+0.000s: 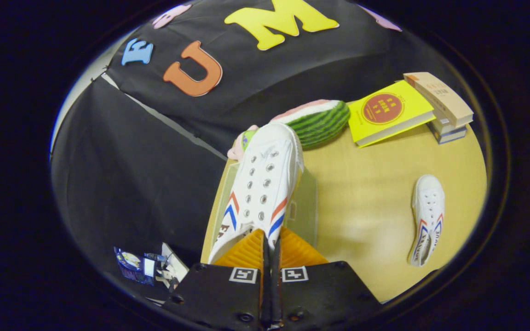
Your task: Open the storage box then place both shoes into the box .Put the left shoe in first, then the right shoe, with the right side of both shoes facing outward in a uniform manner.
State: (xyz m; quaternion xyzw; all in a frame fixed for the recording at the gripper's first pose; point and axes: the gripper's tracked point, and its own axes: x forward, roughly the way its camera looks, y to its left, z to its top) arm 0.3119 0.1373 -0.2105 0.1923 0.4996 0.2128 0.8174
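My gripper (269,246) is shut on the heel edge of a white sneaker (262,184) with red and blue chevron stripes. The shoe hangs lifted, its toe pointing away from the fingers. Beneath it lies the clear storage box (308,202), seen partly past the shoe on the wooden table. A second matching white sneaker (427,218) rests on the table well to the right of the fingers, toe pointing away.
A watermelon-slice plush (322,120) sits just beyond the held shoe's toe. A yellow book (387,112) leans on a stack of books (446,110) at the far right. The wooden table (366,193) has bare room between box and second shoe.
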